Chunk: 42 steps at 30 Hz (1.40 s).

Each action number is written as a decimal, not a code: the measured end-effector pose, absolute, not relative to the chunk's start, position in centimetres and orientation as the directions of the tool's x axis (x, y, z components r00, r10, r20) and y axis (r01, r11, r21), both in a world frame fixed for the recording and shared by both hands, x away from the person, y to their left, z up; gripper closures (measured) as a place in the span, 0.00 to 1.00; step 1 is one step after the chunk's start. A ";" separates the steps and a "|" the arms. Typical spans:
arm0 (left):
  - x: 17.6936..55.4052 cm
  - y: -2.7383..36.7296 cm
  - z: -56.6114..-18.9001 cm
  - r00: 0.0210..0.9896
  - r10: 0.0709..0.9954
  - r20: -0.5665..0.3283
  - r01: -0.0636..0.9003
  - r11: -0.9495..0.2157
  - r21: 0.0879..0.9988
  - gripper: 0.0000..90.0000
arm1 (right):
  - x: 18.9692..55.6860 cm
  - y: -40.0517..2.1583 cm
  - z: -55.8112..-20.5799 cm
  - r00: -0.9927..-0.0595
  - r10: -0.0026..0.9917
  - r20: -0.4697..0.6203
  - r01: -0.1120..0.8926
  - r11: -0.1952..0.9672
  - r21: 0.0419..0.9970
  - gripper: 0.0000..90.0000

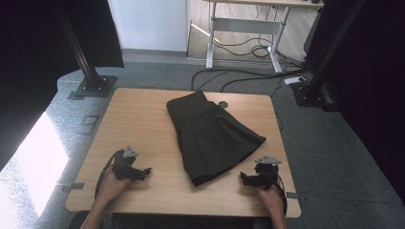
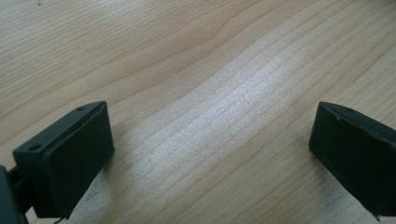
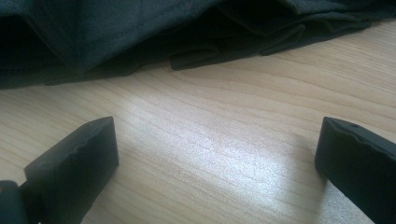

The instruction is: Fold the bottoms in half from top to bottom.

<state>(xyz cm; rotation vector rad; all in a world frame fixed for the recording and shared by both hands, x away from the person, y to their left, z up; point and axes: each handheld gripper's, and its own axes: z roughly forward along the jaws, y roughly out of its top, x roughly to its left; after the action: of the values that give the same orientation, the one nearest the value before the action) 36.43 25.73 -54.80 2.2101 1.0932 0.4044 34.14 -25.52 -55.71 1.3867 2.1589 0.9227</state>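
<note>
High view: dark skirt (image 1: 212, 136) lies between both wide-apart tongs.

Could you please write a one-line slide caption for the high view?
Dark pleated skirt lies on a wooden table, flanked by open left gripper and right gripper.

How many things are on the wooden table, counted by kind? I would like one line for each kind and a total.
Dark skirt: 1
Hand-held tongs, left tongs and right tongs, both open on the table: 2
Small round grey disc at the far edge: 1
Total: 4
</note>
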 end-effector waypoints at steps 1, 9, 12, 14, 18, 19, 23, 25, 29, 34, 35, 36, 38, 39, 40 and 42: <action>36.4 25.7 -54.8 0.608 0.794 -0.005 0.600 -0.456 0.658 0.00 | 34.1 -25.5 -55.7 -0.420 0.908 0.010 0.635 0.285 0.718 0.00; 36.5 23.5 -53.5 0.633 0.774 -0.004 0.577 -0.468 0.669 0.06 | 34.5 -25.9 -54.2 -0.426 0.904 0.025 0.633 0.278 0.723 0.03; 37.2 19.5 -51.7 0.681 0.732 0.009 0.524 -0.495 0.693 0.04 | 35.7 -25.3 -52.7 -0.426 0.905 -0.011 0.611 0.296 0.734 0.04; 37.6 18.1 -51.2 0.694 0.720 0.003 0.513 -0.497 0.700 0.03 | 36.0 -25.2 -52.5 -0.427 0.904 -0.015 0.610 0.300 0.733 0.04; 38.9 12.7 -49.2 0.729 0.682 -0.058 0.486 -0.457 0.745 0.00 | 39.4 -25.5 -51.4 -0.383 0.924 -0.006 0.621 0.263 0.738 0.05; 38.9 12.7 -49.2 0.729 0.682 -0.058 0.486 -0.457 0.745 0.00 | 40.2 -25.7 -51.2 -0.371 0.929 -0.009 0.622 0.255 0.740 0.06; 39.0 8.8 -50.9 0.717 0.694 -0.059 0.517 -0.474 0.713 0.00 | 42.9 -26.1 -50.8 -0.322 0.947 -0.015 0.626 0.225 0.747 0.07; 39.0 8.4 -52.3 0.710 0.701 -0.070 0.538 -0.474 0.697 0.00 | 44.0 -26.3 -50.9 -0.299 0.954 -0.031 0.629 0.221 0.745 0.07; 38.8 8.6 -54.2 0.693 0.720 0.038 0.536 -0.549 0.642 0.00 | 46.2 -26.8 -51.8 -0.244 0.967 -0.070 0.654 0.217 0.725 0.07; 39.0 9.7 -54.6 0.679 0.735 0.007 0.553 -0.517 0.654 0.00 | 47.8 -27.3 -53.2 -0.218 0.973 -0.075 0.687 0.207 0.696 0.10; 39.1 10.2 -54.5 0.674 0.738 0.021 0.552 -0.523 0.650 0.00 | 48.0 -27.0 -54.0 -0.248 0.964 -0.091 0.705 0.244 0.666 0.12; 39.4 10.8 -54.4 0.670 0.741 0.034 0.551 -0.528 0.646 0.00 | 48.0 -26.9 -54.2 -0.258 0.962 -0.091 0.705 0.252 0.663 0.12; 39.7 11.5 -54.4 0.661 0.749 0.043 0.556 -0.528 0.642 0.00 | 47.6 -26.8 -54.3 -0.275 0.959 -0.067 0.701 0.248 0.669 0.16; 40.1 12.3 -54.3 0.649 0.759 0.050 0.563 -0.523 0.640 0.00 | 47.2 -26.5 -54.3 -0.299 0.953 -0.047 0.702 0.253 0.666 0.16; 40.8 13.8 -54.2 0.622 0.781 0.065 0.576 -0.512 0.637 0.00 | 46.0 -25.6 -54.2 -0.343 0.938 -0.048 0.691 0.286 0.663 0.17; 41.8 15.8 -54.0 0.576 0.812 0.087 0.597 -0.491 0.634 0.00 | 44.6 -24.4 -54.2 -0.392 0.919 -0.043 0.675 0.319 0.665 0.19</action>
<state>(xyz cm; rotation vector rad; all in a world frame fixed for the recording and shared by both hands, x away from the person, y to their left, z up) 41.80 15.78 -54.04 2.2566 1.1216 0.5123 44.57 -24.38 -54.22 1.4118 2.1753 0.7949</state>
